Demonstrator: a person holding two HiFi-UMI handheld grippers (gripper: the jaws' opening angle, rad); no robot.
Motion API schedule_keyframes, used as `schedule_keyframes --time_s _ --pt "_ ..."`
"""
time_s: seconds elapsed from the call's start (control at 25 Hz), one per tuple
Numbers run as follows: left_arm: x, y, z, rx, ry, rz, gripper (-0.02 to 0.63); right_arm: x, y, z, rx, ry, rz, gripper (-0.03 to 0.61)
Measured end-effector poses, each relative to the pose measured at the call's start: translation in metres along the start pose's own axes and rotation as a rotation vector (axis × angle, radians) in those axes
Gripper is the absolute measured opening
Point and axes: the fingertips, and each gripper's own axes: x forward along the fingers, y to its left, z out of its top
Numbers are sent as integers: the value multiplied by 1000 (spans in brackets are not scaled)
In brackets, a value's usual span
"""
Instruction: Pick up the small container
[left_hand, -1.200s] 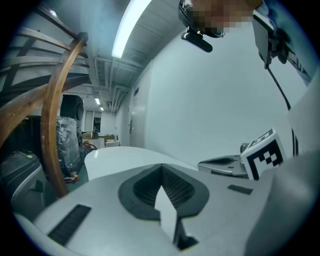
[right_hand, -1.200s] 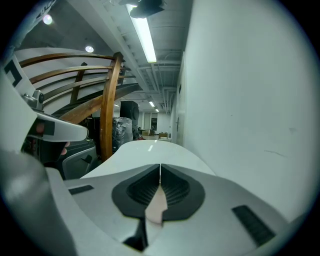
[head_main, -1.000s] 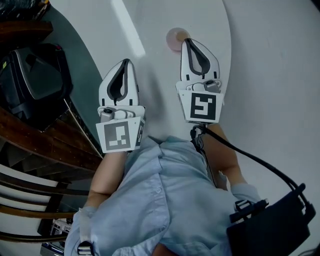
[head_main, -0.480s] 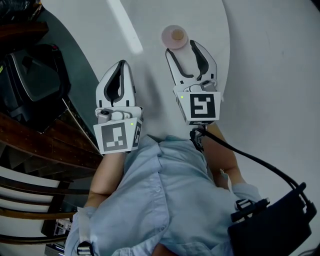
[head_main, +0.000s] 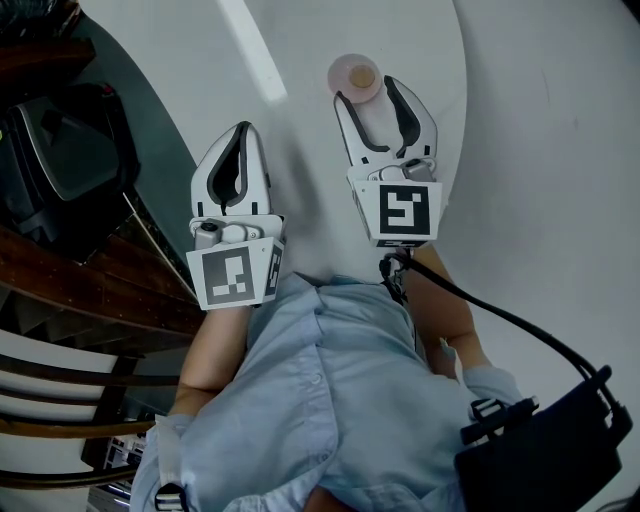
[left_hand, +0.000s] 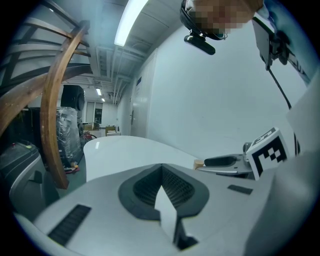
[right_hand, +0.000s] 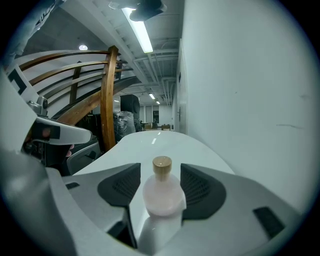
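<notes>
The left gripper (head_main: 247, 130) is hovering by the white table's (head_main: 300, 40) left edge, jaws pressed together, empty. The right gripper (head_main: 367, 92), whose jaws have just been opening, is straddling the upright small container (right_hand: 162, 192) near the right edge, pads spread. The container's pale pink body is hiding any contents.

A rounded white table (head_main: 300, 40) spreads beneath and ahead of the right gripper (head_main: 367, 90). A plain white wall (right_hand: 250, 75) runs close along its right. Left of the left gripper (head_main: 243, 130), curved wooden rails (left_hand: 52, 100) and a dark chair (head_main: 70, 150) stand on grey-green floor (head_main: 160, 130). Strip lights (right_hand: 142, 30) glow overhead.
</notes>
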Motion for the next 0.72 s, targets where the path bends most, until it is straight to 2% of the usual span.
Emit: schedule_keyframes --time_s 0.16,0.24,0.72 --pt "-3 4 -4 -15 9 17 -1 4 -1 1 -6 4 -1 248" --pt "-4 4 -6 -20 14 22 -1 4 -3 -4 -3 40 -7 242" --pt "-6 11 -18 -46 39 27 -1 9 -2 -8 -27 82 -35 182"
